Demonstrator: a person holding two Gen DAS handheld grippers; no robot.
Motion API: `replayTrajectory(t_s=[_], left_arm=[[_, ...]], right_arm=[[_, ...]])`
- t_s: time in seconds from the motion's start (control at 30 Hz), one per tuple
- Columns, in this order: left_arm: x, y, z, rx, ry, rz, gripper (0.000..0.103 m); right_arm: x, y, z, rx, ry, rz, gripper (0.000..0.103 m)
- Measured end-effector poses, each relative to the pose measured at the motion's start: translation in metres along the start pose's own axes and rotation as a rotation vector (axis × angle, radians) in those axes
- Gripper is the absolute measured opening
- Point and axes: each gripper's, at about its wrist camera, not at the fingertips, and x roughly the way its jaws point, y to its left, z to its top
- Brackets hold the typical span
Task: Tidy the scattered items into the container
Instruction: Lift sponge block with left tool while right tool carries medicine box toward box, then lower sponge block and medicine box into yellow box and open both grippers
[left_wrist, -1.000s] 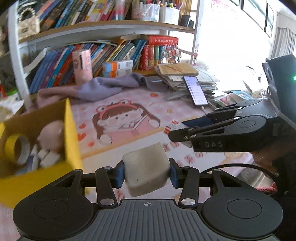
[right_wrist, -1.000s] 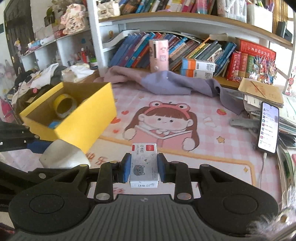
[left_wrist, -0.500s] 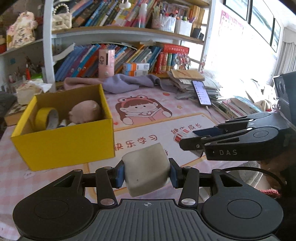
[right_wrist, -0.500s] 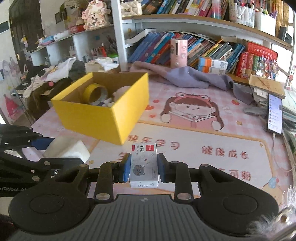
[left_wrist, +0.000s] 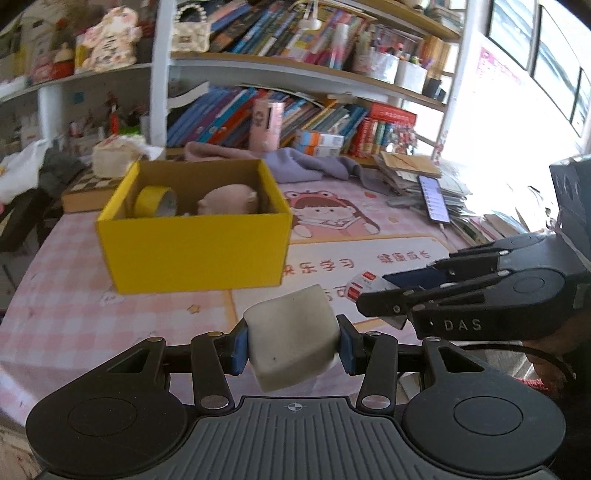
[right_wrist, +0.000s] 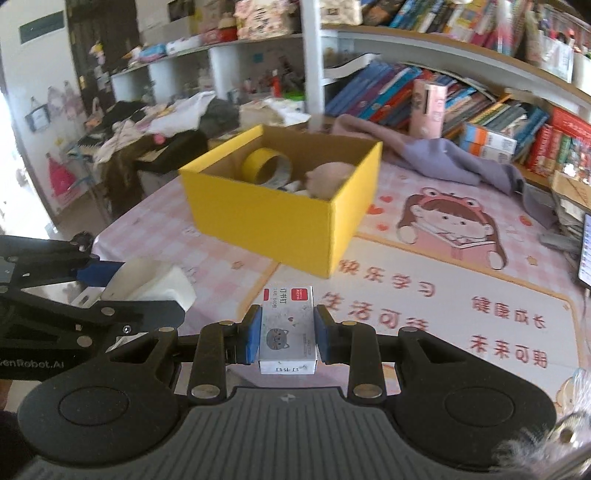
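Cluttered study desk, pink mat: both tongs have pulled back from the yellow box with their loads.

A second ago the box sat close at 9 o'clock of the left view; now it stands farther off at 11 o'clock, holding a tape roll and a plush toy. The left gripper stays clenched on a grey sponge, the right gripper on a staples box. Neither item is in yet, so both drops probably remain.
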Motion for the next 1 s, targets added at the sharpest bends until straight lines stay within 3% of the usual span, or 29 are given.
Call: replayTrajectory(t_s=[0.57,0.9,1.0], left_arm=[[-0.005,0.041,0.015,-0.014,0.002,0.107,0.044],[0.029,0.077,0.091,-0.04,-0.139,0.108,0.044],[0.053,0.085,0.109,-0.017,-0.141,0.112,0.044]], right_arm=[[0.028,0.032,0.022,-0.089,-0.006,0.117,0.028],[0.062,0.009,0.097,-0.079,-0.124,0.085,0.028],[0.08,0.0,0.118,-0.108,-0.144,0.064,0.028]])
